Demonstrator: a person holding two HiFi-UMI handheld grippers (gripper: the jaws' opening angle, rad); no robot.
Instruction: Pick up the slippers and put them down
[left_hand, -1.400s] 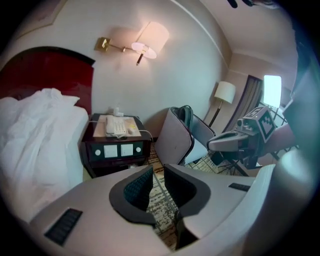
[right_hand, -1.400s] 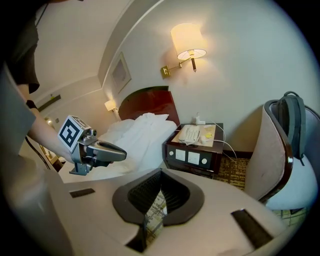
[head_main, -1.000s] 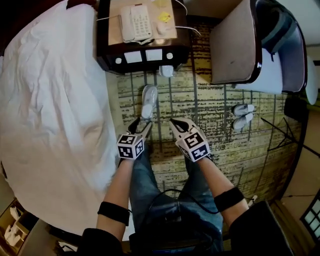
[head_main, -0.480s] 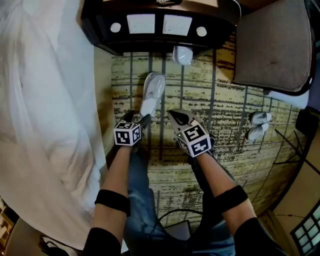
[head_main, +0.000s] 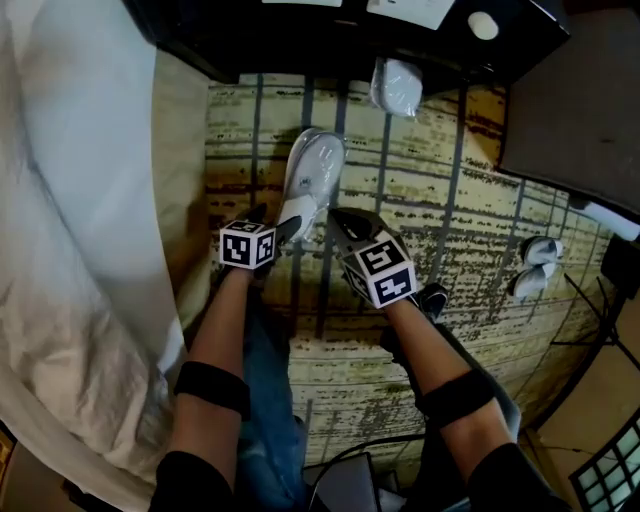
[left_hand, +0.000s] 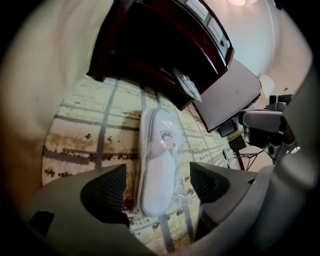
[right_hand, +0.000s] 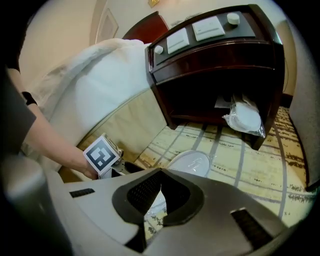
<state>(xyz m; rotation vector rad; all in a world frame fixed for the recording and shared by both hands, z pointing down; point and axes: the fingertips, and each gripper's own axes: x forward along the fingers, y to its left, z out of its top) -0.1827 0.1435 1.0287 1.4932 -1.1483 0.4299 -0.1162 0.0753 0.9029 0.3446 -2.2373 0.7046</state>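
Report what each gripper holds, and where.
Nothing is held. On the left gripper the jaws have just been opening and flank the slipper at its near end without pressing it; the right gripper is shut, empty.

The head view is dimly lit. Warm light is spread over the carpet (head_main: 420, 200), and the bed (head_main: 70, 150) is rendered brightest. The nightstand (head_main: 330, 40) is lost in near-black shadow. Small glints are caught on the wrapped slipper (head_main: 312, 180). Straight lines are bowed toward the edges and the corners are darkened. Both gripper views are ringed by a round black vignette, and the nearest foreground is softened. A blown-out light (left_hand: 239, 2) is cut off at the top of the left gripper view.
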